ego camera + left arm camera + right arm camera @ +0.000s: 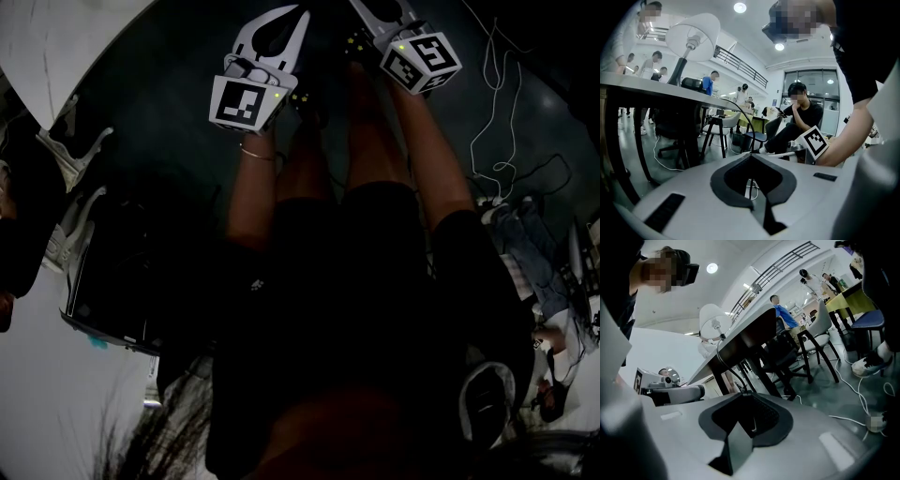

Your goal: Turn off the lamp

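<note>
The lamp (693, 30) has a white shade and stands on a dark table (647, 86); in the right gripper view the lamp (711, 317) sits at the table's (745, 331) near end. Whether it is lit is unclear. Its dark cord (745, 117) arcs off the table edge and drops to the tips of my left gripper (751, 155), whose jaws are together on it. In the right gripper view the cord (723, 363) likewise runs down to my right gripper (742, 394), which is closed on it. From the head both grippers (298, 13) (380, 14) sit side by side above the person's knees.
Chairs (797, 352) stand under and beyond the table. A seated person (799, 112) is ahead to the right, and others stand farther back. Loose white cables (862, 420) lie on the dark floor. A black case (112, 281) rests at the person's left.
</note>
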`<state>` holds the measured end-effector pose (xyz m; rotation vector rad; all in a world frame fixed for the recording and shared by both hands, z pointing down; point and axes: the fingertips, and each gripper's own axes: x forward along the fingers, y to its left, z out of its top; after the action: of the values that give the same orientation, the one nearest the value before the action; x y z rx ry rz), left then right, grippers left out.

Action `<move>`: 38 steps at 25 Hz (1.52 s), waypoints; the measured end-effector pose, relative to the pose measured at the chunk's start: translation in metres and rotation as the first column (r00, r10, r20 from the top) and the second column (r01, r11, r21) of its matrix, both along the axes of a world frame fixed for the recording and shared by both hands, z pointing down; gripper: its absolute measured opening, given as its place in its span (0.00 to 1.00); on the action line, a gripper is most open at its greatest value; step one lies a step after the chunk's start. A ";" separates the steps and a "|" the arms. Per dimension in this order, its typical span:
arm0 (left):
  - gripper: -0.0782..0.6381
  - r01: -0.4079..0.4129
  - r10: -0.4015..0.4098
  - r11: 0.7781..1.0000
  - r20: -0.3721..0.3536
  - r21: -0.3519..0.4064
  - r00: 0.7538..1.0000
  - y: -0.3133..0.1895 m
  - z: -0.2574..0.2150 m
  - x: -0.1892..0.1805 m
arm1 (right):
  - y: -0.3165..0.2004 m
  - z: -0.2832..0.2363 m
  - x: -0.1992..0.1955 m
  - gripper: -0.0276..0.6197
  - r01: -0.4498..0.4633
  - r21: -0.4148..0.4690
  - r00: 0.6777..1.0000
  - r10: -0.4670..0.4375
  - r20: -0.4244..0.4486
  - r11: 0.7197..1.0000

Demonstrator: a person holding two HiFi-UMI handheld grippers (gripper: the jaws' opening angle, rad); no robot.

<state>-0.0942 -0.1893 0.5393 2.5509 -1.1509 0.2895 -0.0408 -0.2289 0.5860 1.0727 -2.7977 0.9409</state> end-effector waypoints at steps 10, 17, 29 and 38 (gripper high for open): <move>0.12 0.004 -0.004 1.000 -0.009 -0.009 1.000 -0.002 0.003 0.002 | -0.004 0.009 0.007 0.13 -0.018 0.008 1.000 0.018 -0.015 1.000; 0.12 0.007 -0.007 1.000 -0.006 -0.010 1.000 -0.003 0.003 0.000 | -0.005 0.003 0.012 0.13 -0.039 0.008 0.999 0.039 0.001 0.999; 0.12 0.048 -0.048 0.999 -0.041 0.003 0.998 -0.007 -0.017 -0.003 | -0.001 -0.039 0.015 0.05 -0.039 0.012 0.998 0.039 0.043 0.999; 0.12 0.053 -0.052 0.998 -0.046 0.021 0.998 0.002 -0.054 -0.018 | 0.014 -0.074 0.017 0.05 -0.048 -0.027 0.999 0.047 -0.023 0.998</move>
<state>-0.1122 -0.1875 0.4852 2.5280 -1.2089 0.2068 -0.0238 -0.2152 0.5121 1.1436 -2.7446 0.9624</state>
